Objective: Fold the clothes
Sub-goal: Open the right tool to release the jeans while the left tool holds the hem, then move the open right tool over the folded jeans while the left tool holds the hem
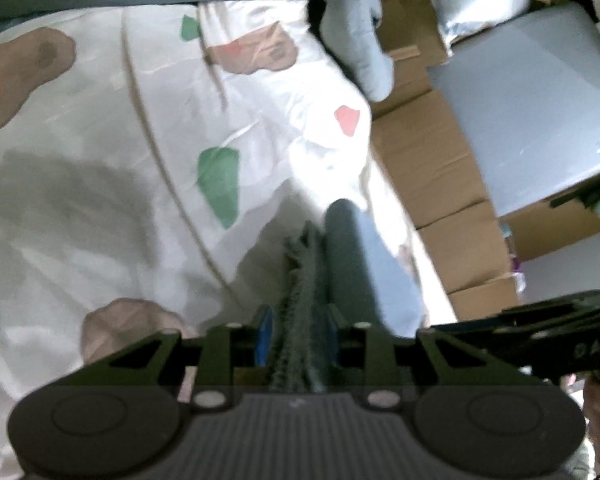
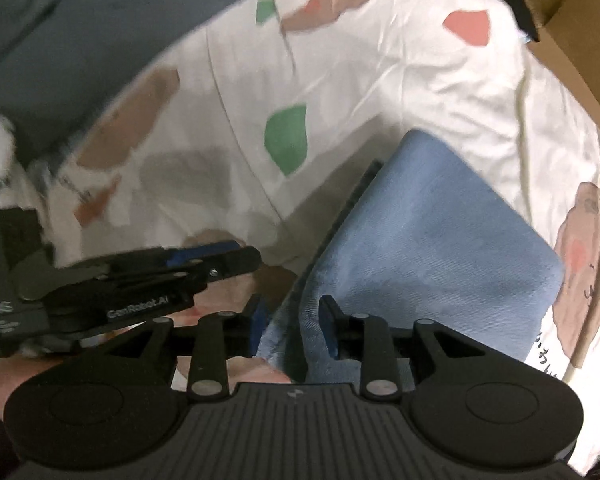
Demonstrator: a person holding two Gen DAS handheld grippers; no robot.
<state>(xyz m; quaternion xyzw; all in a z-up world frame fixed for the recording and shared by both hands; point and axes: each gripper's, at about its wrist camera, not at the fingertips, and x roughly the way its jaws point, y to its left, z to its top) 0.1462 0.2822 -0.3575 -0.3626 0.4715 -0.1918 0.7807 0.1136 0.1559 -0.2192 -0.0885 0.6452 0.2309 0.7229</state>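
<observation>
Covering the bed, printed sheet (image 2: pixel 380 92) | folded blue garment (image 2: pixel 428 232) lies on it | left gripper (image 1: pixel 300 320) clenched on its layered edge | right gripper (image 2: pixel 292 320) released, jaws astride cloth | risk: one-sided hold lets fold sag open.

Soft, blurred fisheye views, bright sheet glare, dark curved corners.

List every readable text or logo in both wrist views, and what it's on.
"GenRobot.AI": white print on the left gripper, seen in the right wrist view.
"DAS": embossed on the right gripper body at the edge of the left wrist view.
Small white label on the black block behind the left gripper: too blurred to read.
Handwritten-style marks on the printed bedsheet: illegible.
</observation>
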